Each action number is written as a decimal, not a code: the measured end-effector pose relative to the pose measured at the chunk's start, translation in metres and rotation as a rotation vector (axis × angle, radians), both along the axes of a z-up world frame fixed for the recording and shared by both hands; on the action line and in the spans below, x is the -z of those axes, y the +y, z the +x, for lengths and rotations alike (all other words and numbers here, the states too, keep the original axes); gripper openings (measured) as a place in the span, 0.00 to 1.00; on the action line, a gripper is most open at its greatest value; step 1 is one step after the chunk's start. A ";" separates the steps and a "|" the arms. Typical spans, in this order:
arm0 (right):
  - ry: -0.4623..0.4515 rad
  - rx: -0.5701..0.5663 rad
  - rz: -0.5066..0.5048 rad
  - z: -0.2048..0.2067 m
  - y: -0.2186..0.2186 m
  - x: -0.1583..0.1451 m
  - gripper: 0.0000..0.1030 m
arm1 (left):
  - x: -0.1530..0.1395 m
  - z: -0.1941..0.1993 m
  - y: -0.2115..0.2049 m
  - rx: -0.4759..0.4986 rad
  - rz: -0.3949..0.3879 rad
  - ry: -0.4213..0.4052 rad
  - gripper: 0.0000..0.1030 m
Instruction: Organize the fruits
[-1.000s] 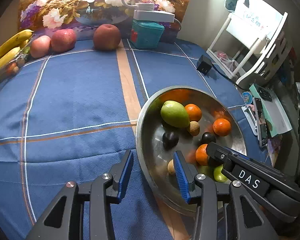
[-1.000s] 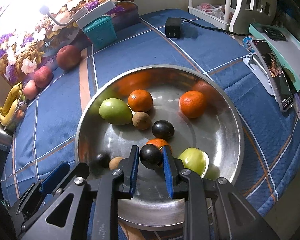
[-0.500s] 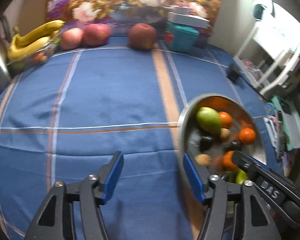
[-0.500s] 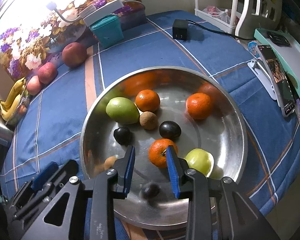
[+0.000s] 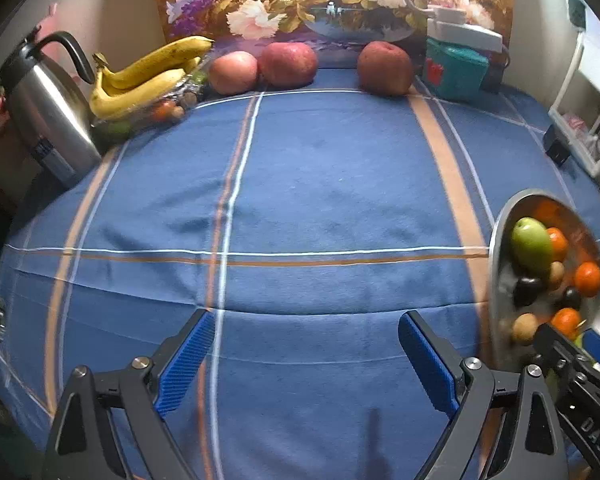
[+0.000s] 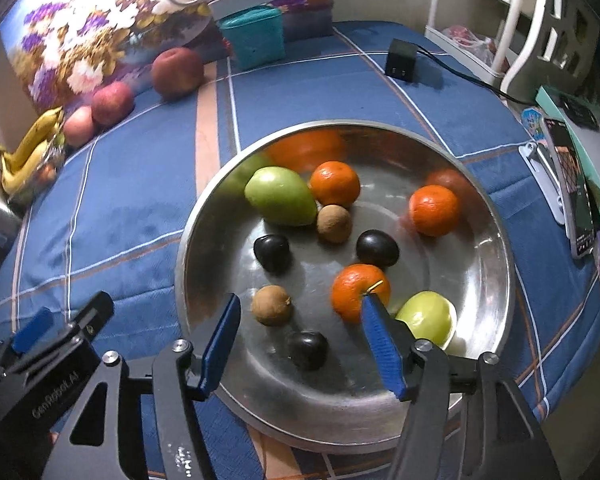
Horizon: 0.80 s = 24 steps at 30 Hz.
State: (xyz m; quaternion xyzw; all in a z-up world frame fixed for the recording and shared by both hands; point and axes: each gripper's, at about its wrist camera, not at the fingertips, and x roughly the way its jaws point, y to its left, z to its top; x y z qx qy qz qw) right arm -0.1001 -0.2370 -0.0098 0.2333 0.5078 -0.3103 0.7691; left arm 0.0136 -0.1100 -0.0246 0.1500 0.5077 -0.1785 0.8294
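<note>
A round metal bowl [image 6: 496,248] on the blue cloth holds a green mango [image 6: 281,197], three oranges, a pale green apple [image 6: 428,316], two brown fruits and three dark plums. The nearest dark plum [image 6: 307,349] lies loose on the bowl floor between and beyond the fingers of my right gripper [image 6: 300,340], whose jaws are opening without touching it. My left gripper [image 5: 304,346] hovers over bare blue cloth left of the bowl [image 5: 496,264], its jaws opening wide with nothing between them. Three red apples [image 5: 288,63] and bananas [image 5: 148,74] lie at the table's far edge.
A steel kettle [image 5: 48,116] stands at the far left beside the bananas. A teal box [image 5: 454,68] sits at the back before a flower picture. A black charger [image 6: 400,65], a phone [image 6: 576,188] and a white rack [image 6: 536,32] lie to the right.
My right gripper let go of the dark plum, which now lies in the bowl, and its jaws spread. My left gripper swung left away from the bowl over the cloth and opened wider.
</note>
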 end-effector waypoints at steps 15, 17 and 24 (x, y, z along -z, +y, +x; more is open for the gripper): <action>-0.005 -0.072 -0.044 0.002 0.022 -0.001 0.94 | 0.006 -0.005 0.024 -0.079 0.195 -0.063 0.92; -0.007 -0.073 -0.038 0.000 0.024 -0.002 0.94 | 0.006 -0.004 0.030 -0.095 0.195 -0.053 0.92; -0.007 -0.077 -0.029 -0.006 0.032 -0.002 0.94 | 0.007 -0.002 0.055 -0.137 0.136 0.018 0.92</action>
